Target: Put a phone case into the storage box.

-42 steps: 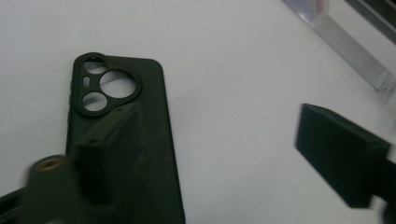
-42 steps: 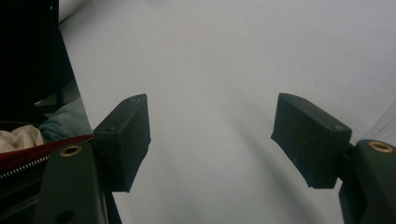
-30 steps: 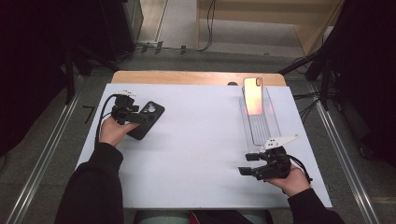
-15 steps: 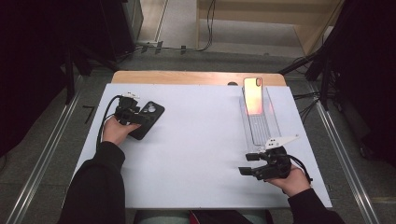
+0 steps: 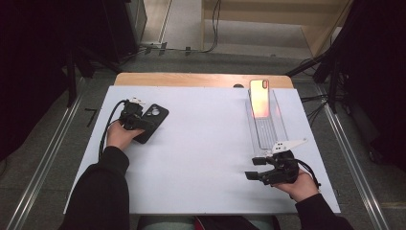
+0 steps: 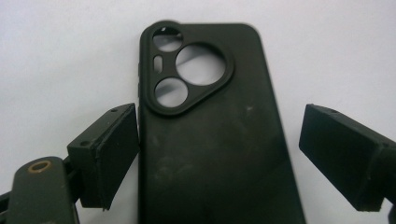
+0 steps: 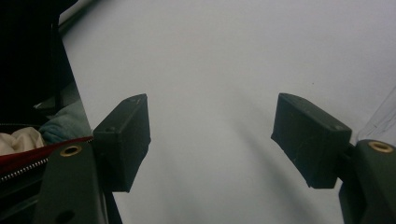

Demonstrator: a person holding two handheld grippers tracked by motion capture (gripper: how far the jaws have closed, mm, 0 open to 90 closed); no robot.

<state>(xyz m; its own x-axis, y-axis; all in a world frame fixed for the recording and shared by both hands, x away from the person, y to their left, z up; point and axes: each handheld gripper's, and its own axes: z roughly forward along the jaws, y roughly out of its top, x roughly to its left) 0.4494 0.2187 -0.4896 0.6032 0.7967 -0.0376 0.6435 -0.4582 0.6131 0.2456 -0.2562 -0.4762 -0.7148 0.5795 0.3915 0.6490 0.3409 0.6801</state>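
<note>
A black phone case [image 5: 153, 119] lies back-up on the white mat [image 5: 206, 148] at the left, its camera cut-outs pointing away from me. My left gripper [image 5: 143, 126] straddles it. In the left gripper view the case [image 6: 210, 158] sits between the jaws of that gripper [image 6: 219, 121]. The jaws have just been closing: the left pad [image 6: 112, 149] meets the case's edge, while the right pad [image 6: 336, 149] stands clear of it. My right gripper [image 5: 253, 168] rests open near the front right of the mat, and in its own view the gripper [image 7: 212, 116] has only bare mat between its jaws.
A phone [image 5: 259, 97] with an orange-lit face leans upright on a clear stand [image 5: 266, 132] at the back right, just beyond my right hand. A wooden table edge [image 5: 191, 79] borders the mat's far side. Cables and dark stands surround the table.
My left gripper has sunk a little closer onto the black case. The right hand and its gripper have stayed where they were.
</note>
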